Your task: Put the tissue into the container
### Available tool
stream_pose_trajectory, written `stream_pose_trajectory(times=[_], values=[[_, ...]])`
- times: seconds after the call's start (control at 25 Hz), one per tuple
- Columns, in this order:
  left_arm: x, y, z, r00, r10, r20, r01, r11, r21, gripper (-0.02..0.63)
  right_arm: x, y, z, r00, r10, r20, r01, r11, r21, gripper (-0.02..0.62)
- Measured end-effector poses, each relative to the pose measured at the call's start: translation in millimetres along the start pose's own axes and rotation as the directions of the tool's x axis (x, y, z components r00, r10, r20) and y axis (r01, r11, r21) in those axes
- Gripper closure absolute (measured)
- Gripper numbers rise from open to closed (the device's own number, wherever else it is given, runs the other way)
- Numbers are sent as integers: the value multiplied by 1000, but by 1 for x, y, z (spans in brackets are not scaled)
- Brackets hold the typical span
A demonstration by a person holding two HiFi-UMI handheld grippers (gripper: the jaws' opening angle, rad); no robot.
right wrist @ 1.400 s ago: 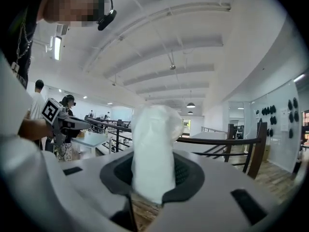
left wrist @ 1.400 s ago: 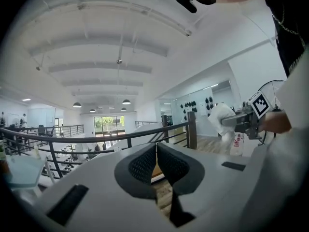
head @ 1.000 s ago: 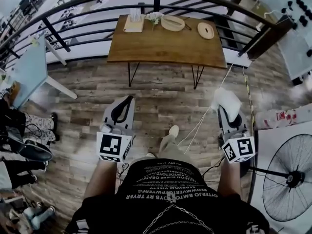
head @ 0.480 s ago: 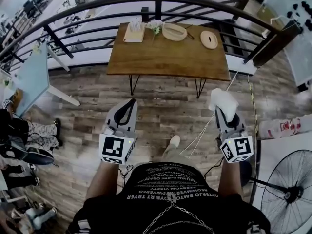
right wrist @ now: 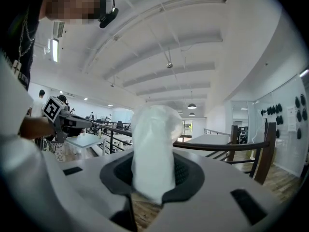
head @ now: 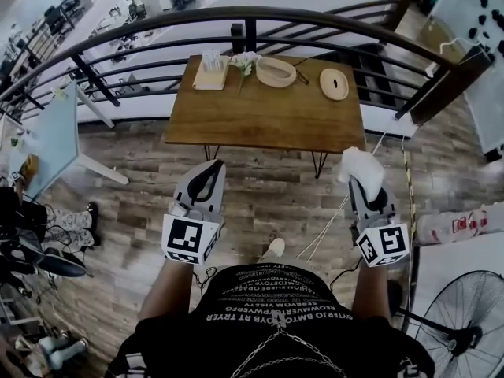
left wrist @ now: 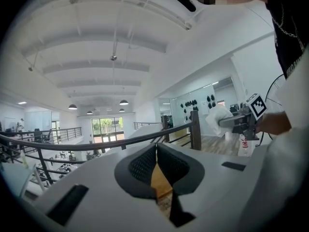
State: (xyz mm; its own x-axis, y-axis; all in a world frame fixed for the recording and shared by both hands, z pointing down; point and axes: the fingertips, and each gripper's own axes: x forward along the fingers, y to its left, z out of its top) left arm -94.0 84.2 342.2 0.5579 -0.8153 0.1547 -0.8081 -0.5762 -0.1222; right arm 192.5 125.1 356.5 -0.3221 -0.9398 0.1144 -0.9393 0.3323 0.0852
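Observation:
A crumpled white tissue [head: 361,164] sticks up out of my right gripper [head: 360,183], which is shut on it; in the right gripper view the tissue [right wrist: 153,151] fills the gap between the pads. My left gripper [head: 210,168] is shut with nothing in it, its jaws meeting at the tips [left wrist: 156,150]. Both grippers hang over the wooden floor, short of the wooden table [head: 260,120]. On the table's far side stands an oval wooden container [head: 276,72], with a round wooden lid [head: 334,83] to its right.
A small board with a clear holder [head: 210,70] and a flower sprig [head: 246,61] sit left of the container. A black curved railing [head: 142,30] runs behind the table. A floor fan [head: 461,329] stands at the right, a pale blue table [head: 51,128] at the left.
The table has come nearer and lower in the head view as the person steps toward it. Both grippers keep their pose, the right still shut on the tissue.

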Motion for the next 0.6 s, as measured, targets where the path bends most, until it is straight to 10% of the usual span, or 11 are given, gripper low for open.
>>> stream_pose_trajectory(times=[0.6], values=[[57, -18, 16, 1000, 29, 1, -29, 1000, -5, 575, 19, -63, -5, 999, 32, 3, -32, 999, 4, 476]])
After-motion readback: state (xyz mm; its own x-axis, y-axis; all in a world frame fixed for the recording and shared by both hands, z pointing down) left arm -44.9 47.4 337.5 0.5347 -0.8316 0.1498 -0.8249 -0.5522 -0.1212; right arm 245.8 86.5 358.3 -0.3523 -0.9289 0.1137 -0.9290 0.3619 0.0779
